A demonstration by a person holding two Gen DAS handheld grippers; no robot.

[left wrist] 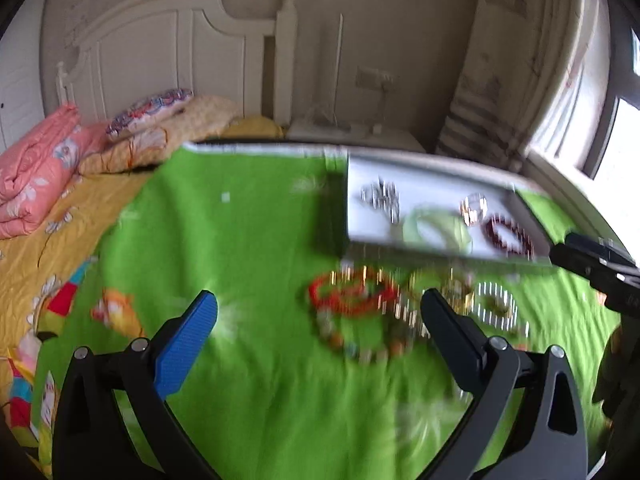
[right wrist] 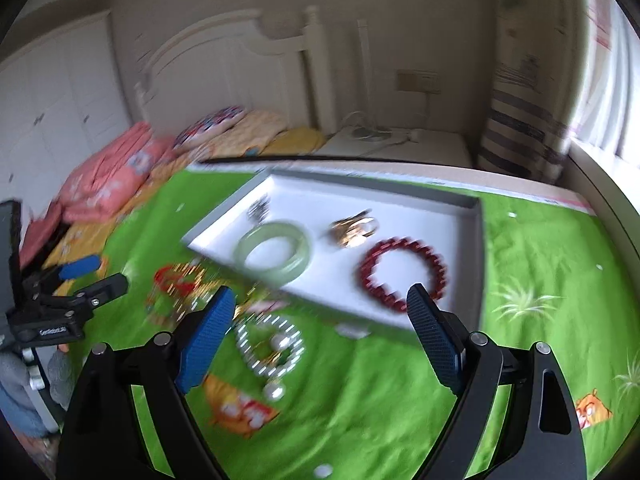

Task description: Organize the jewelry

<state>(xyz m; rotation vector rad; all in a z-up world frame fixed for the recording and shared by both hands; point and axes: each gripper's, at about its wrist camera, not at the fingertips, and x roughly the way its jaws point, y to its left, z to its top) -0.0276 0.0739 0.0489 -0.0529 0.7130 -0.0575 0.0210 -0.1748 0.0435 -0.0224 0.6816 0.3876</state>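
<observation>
A: What is left to sort, and where does it lie?

B: A tangled heap of loose jewelry (right wrist: 224, 312) on the green printed bedcover (right wrist: 360, 420), just beside the near edge of the shallow white rectangular tray (right wrist: 468, 264). In it I make out an orange-red beaded bracelet (left wrist: 352, 296) and a string of silvery pearl-like beads (right wrist: 268, 340). The blur hides the rest.

A: And inside the tray?

B: A pale green jade-like bangle (right wrist: 276, 256), a dark red beaded bracelet (right wrist: 400, 276), a small gold-coloured piece (right wrist: 354, 230) and a little silvery piece (right wrist: 260, 208) toward the tray's far corner, all apart from one another.

A: How will the heap handle?

B: I'd judge it light and limp. Strings sag and drag neighbours along, so one strand pinched across its beads, at the outer edge of the heap away from the tray, should come free most cleanly. Round beads are slippery; the ribbed blue pads ought to help. The bangle in the tray looks stiff and breakable, so nothing should drop onto it.

A: The grippers?

B: The left gripper (left wrist: 320, 312) hangs over the bedcover, near the heap, fingers spread wide, nothing between them. The right gripper (right wrist: 320, 308) hangs over the tray's near edge, fingers also parted and empty.
</observation>
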